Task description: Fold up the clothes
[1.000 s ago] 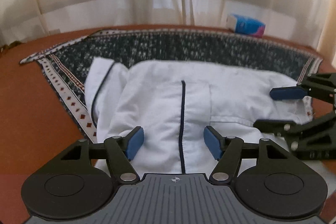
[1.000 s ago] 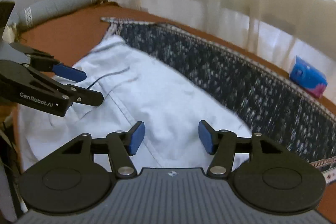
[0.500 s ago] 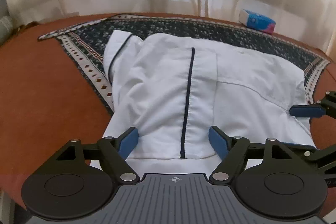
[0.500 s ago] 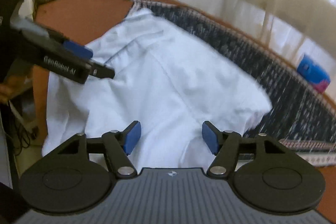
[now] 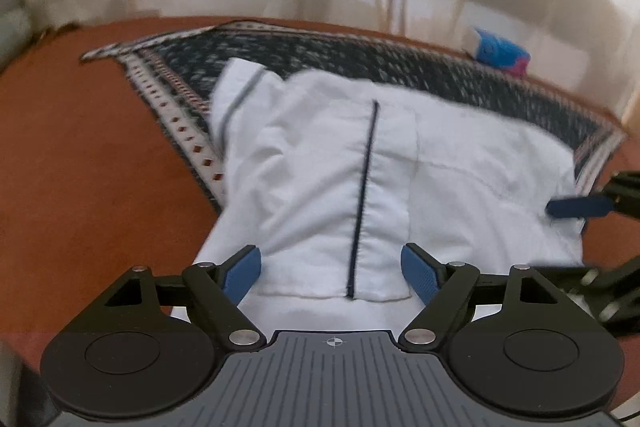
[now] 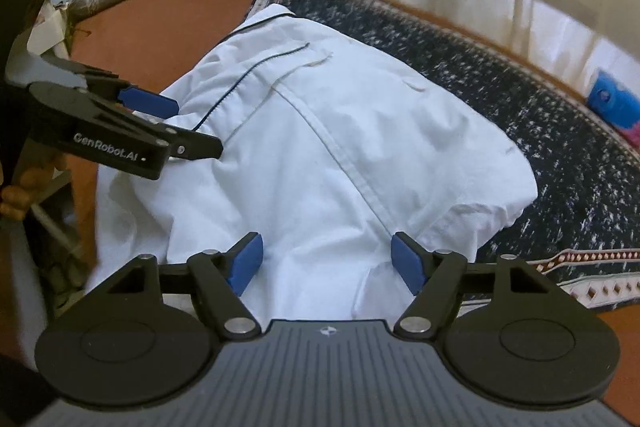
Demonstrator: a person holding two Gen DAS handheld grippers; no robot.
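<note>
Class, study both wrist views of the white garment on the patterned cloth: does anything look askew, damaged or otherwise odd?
Nothing looks damaged or spilled. The white garment is only loosely folded: rumpled, with its right edge bunched, and lying skewed across the patterned cloth, overhanging that cloth's near edge.

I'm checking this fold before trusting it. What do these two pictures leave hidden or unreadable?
- White shirt, near hem: hidden in both views by each camera's own tongs and housing.
- Blue packet, print: blurred in both views, cut by the right view's edge.
- Patterned cloth under the shirt: covered.
- Right tongs in the left view: cut by the edge.
</note>
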